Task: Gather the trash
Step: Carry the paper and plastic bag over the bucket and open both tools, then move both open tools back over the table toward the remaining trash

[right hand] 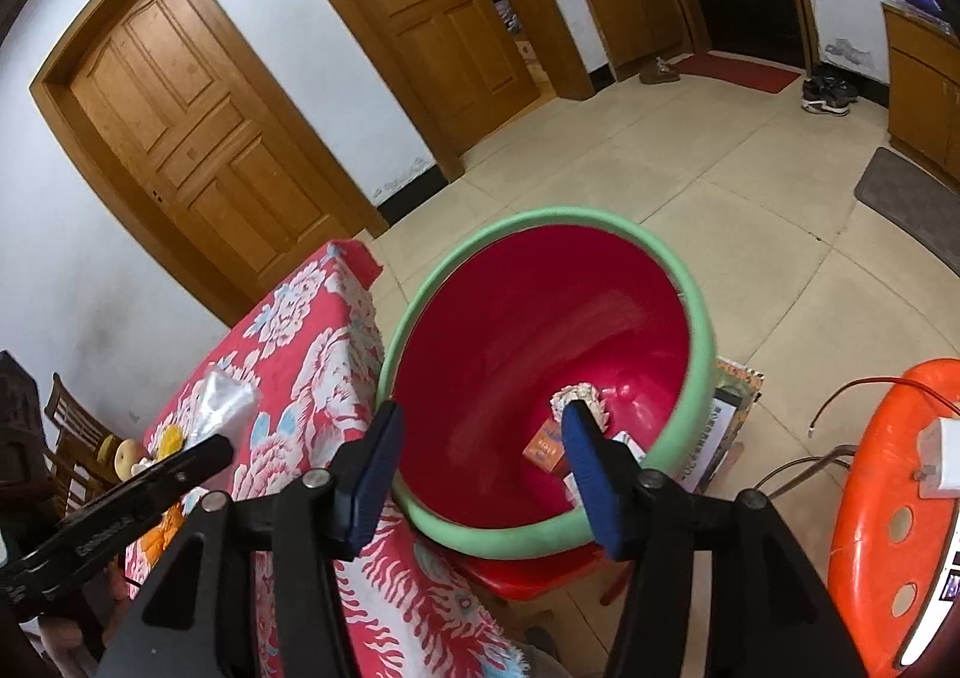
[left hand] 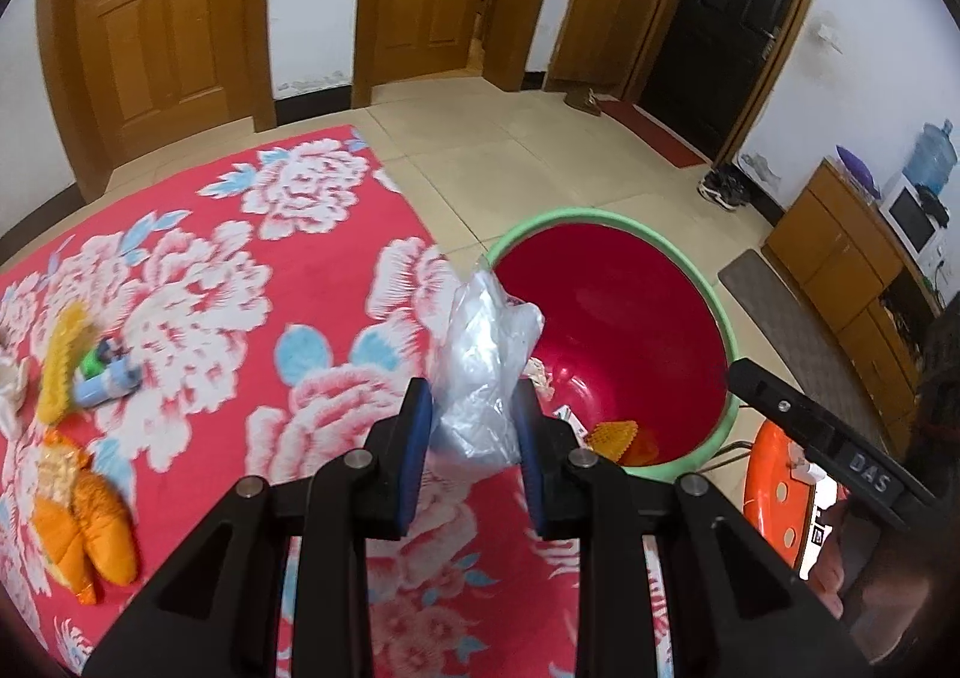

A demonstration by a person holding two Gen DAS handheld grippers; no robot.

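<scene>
My left gripper [left hand: 474,408] is shut on a crumpled clear plastic bag [left hand: 486,366], held above the table edge next to the bin's near rim. The bin [left hand: 600,288] is red inside with a green rim and stands on the floor beside the table. My right gripper [right hand: 483,420] hangs open over the bin [right hand: 540,216], with nothing between its pads. Down in the bin lie crumpled paper [right hand: 579,396], an orange carton [right hand: 543,447] and a yellow wrapper [left hand: 612,435]. On the red floral tablecloth [left hand: 288,270] lie a yellow wrapper [left hand: 60,366], a blue-green item [left hand: 102,378] and orange wrappers [left hand: 90,528].
An orange plastic stool [right hand: 888,498] stands right of the bin. Part of my right gripper [left hand: 810,426] shows past the bin's right rim. Wooden doors [right hand: 198,126], a cabinet [left hand: 840,270], a grey mat [right hand: 900,198] and shoes [right hand: 831,93] line the tiled floor.
</scene>
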